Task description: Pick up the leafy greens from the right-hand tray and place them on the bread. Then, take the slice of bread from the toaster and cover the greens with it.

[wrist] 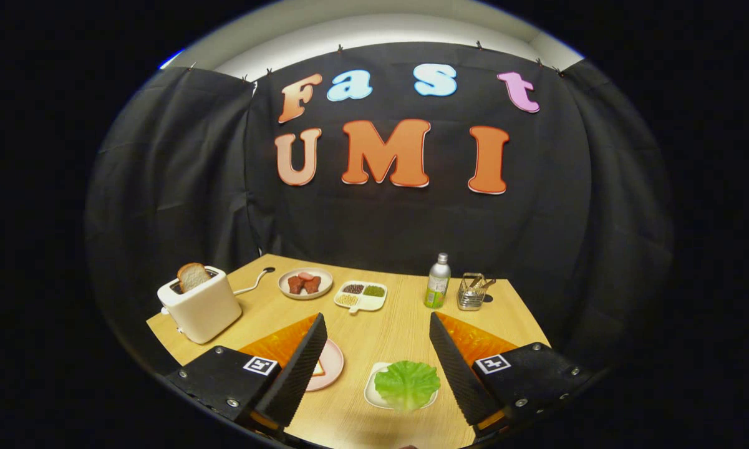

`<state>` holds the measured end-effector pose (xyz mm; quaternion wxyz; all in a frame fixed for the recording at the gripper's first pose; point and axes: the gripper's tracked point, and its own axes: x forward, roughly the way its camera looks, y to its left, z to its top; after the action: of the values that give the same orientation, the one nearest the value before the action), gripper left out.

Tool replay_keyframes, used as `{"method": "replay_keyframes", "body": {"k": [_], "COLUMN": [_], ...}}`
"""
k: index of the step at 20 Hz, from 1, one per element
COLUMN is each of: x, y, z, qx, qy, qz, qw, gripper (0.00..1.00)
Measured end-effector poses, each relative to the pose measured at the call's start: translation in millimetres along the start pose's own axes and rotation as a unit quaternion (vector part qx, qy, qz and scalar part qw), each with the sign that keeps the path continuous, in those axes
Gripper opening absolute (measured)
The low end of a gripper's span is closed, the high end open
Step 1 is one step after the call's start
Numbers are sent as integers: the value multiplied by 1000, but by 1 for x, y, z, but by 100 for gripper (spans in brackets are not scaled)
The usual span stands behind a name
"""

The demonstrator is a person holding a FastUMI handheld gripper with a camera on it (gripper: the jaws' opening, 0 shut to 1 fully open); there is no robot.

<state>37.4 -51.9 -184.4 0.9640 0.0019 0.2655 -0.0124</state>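
Nothing done yet: lettuce leaf [407, 385] sat untouched on white tray [370, 391], toast [193, 276] upright in toaster [201, 305]. Claw [377, 355] spread wide, empty.

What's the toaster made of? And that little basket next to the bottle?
The toaster looks like smooth cream plastic with a soft sheen, though painted metal is possible. The basket looks like shiny metal wire, since it gleams silvery and you see through it. The tongs are open, the leafy greens between them.

Meat plate [305, 284], divided dish [360, 295], bottle [438, 282] and wire basket [472, 292] (all at table's far side).
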Motion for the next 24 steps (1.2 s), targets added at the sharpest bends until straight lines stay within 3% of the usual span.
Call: {"method": "replay_keyframes", "body": {"k": [6,11,24], "x": [29,53,99], "y": [2,-8,-41], "z": [-42,-88,-198], "qx": [11,10,25], "qy": [88,174,349], "qz": [13,13,20], "qw": [996,985,937], "gripper": [99,99,98]}}
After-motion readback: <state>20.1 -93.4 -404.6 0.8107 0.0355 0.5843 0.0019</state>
